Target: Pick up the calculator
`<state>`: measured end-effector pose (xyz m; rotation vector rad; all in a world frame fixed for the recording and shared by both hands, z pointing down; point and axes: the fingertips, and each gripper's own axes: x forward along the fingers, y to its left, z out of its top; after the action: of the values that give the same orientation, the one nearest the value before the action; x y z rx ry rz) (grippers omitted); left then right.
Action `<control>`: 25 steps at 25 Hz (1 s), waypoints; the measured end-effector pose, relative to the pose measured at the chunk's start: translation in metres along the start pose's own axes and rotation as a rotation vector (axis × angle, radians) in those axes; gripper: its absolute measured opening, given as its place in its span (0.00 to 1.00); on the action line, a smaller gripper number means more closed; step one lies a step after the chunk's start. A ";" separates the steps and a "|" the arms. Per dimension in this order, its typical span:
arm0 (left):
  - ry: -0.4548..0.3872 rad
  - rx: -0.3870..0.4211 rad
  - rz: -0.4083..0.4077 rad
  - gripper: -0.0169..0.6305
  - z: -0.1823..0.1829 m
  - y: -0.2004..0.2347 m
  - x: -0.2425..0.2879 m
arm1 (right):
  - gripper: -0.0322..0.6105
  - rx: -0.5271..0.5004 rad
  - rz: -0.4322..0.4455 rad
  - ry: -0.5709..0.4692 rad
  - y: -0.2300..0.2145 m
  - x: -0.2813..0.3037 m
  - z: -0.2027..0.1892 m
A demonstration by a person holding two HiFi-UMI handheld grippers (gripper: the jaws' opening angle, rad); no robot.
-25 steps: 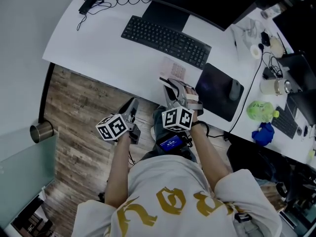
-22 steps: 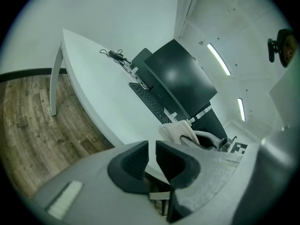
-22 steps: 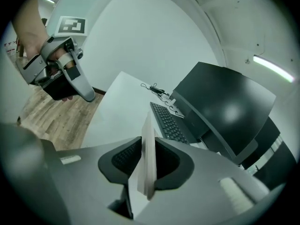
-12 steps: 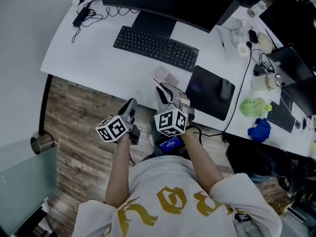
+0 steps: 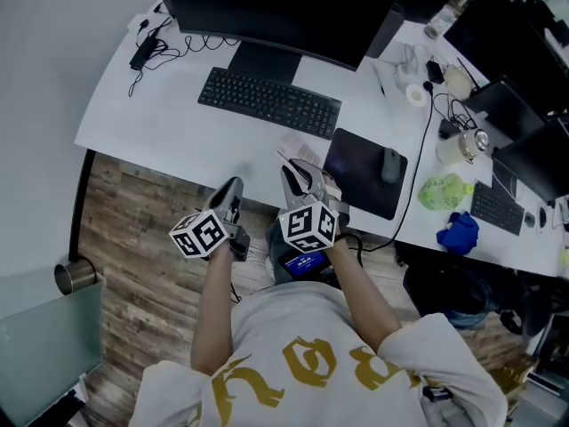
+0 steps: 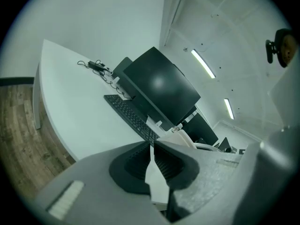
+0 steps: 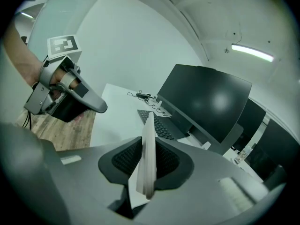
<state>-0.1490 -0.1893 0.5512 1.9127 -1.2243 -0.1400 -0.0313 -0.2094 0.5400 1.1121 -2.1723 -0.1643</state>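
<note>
The calculator [image 5: 300, 152], a thin pale slab with keys, is clamped upright in my right gripper [image 5: 304, 173] over the white desk's [image 5: 151, 105] front edge. In the right gripper view I see it edge-on [image 7: 148, 144] between the ribbed pads, with the right gripper [image 7: 146, 165] shut on it. My left gripper [image 5: 233, 189] hangs to its left above the wood floor, just off the desk edge, its jaws closed together with nothing held. It also shows in the right gripper view [image 7: 96, 108]. In the left gripper view its pads [image 6: 140, 161] nearly touch.
On the desk are a black keyboard [image 5: 267, 102], a large monitor [image 5: 284, 7], a mouse [image 5: 388, 165] on a dark pad [image 5: 356, 181], and cables [image 5: 147, 43] at the far left. Clutter, a green object [image 5: 442, 192] and blue cloth [image 5: 456, 232] lie right. A metal cylinder [image 5: 71, 276] stands on the floor.
The head view has shifted, so the desk sits lower and more to the left in frame. Both grippers keep nearly the same pose; the right one stays clamped on the calculator.
</note>
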 end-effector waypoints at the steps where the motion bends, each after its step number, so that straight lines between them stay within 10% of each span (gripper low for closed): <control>1: -0.001 0.030 -0.004 0.07 0.003 -0.005 0.000 | 0.21 -0.002 -0.005 -0.003 -0.002 -0.004 0.001; 25: -0.174 0.157 0.002 0.03 0.044 -0.060 -0.052 | 0.21 -0.055 -0.091 -0.099 -0.002 -0.072 0.043</control>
<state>-0.1552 -0.1636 0.4644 2.0695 -1.3880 -0.2184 -0.0280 -0.1641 0.4694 1.1945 -2.1907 -0.3236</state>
